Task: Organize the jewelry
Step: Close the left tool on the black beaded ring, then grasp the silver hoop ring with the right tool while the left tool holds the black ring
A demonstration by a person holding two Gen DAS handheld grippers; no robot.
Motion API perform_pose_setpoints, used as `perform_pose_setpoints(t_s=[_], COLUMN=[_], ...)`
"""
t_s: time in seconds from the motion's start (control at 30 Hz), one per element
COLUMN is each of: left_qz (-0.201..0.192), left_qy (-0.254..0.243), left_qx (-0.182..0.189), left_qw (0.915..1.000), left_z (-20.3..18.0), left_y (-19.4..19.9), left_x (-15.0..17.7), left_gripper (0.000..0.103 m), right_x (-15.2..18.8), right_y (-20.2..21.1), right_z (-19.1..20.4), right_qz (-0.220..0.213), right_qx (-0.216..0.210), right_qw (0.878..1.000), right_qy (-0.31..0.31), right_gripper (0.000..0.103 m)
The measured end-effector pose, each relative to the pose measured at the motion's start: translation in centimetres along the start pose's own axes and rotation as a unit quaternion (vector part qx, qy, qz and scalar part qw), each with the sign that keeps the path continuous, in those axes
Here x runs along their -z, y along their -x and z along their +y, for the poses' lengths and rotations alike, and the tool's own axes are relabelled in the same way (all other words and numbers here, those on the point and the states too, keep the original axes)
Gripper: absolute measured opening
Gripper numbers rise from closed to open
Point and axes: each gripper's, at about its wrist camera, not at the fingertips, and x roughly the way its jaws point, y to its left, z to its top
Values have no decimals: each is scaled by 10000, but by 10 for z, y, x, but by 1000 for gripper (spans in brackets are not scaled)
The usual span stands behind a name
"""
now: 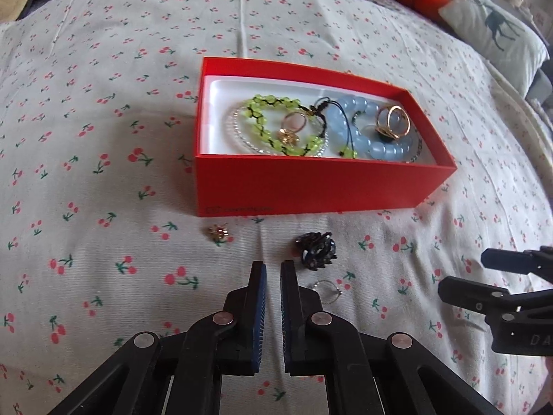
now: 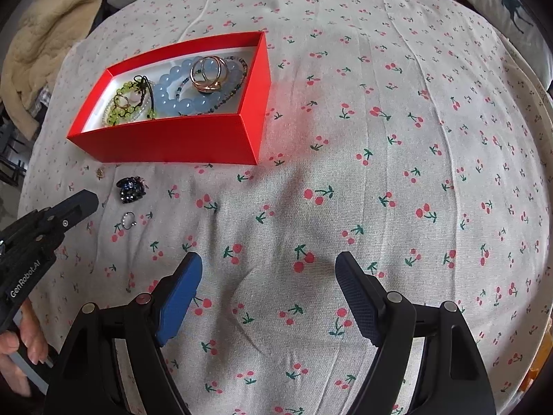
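Most of the jewelry already lies in the red box (image 1: 311, 186) on the cherry-print bedspread (image 1: 103, 103): a green bead bracelet (image 1: 262, 117), a blue bead bracelet (image 1: 363, 131) and gold rings (image 1: 394, 124) among them. Three pieces remain on the cloth in front of the box: a small gold ornament (image 1: 218, 234), a dark flower-shaped piece (image 1: 316, 249) and a thin silver ring (image 1: 326, 288). The step in hand looks like gathering these leftovers. The left gripper (image 1: 273, 269) has its pads drawn nearly together with nothing visible between them, its tips near the dark piece and the silver ring, touching neither. The right gripper (image 2: 268, 266) stands wide apart over bare cloth, empty. The next move likely calls for parting the left pads again and settling them squarely around one small piece, since the soft bedding gives and a thin ring slips easily. The left wrist view shows the leftovers close up; the right wrist view shows the left gripper from the side and a hand (image 2: 17, 346) holding it.
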Motion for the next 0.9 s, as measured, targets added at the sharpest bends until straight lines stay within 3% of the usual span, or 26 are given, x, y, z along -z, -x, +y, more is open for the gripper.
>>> perform_pose_setpoints(t_s=[0.1,0.17,0.23,0.43,0.63,0.73,0.9], left_qz=[26,-17,-46,89,119,93,107], left_qy=[52,-12,-149,-446,-472,-536,-476], left_qx=[135,168,221,168,-168,-302,-382], left_qw=[9999,9999,9996,9988,9987,9981,9981], left_z=[5,3,-5,-31,-42,-44,-35], left_y=[1,0,-2,-24,-40,-40,-31], left_x=[0,0,-1,-6,-7,-7,-5], left_gripper=[10,30,33,34,34,23,23], right_x=[-1,-1,-1,1,2,2,1], right_y=[-2,-2,-3,-2,2,3,3], right_z=[2,4,4,0,-12,-14,-13], right_qz=[16,14,17,28,5,9,27], right_qx=[-27,-25,-27,-39,-92,-113,-137], right_qw=[10000,10000,10000,10000,9998,9997,9997], right_qy=[3,20,28,-7,-156,-199,-192], right_gripper=[82,82,82,82,82,82,82])
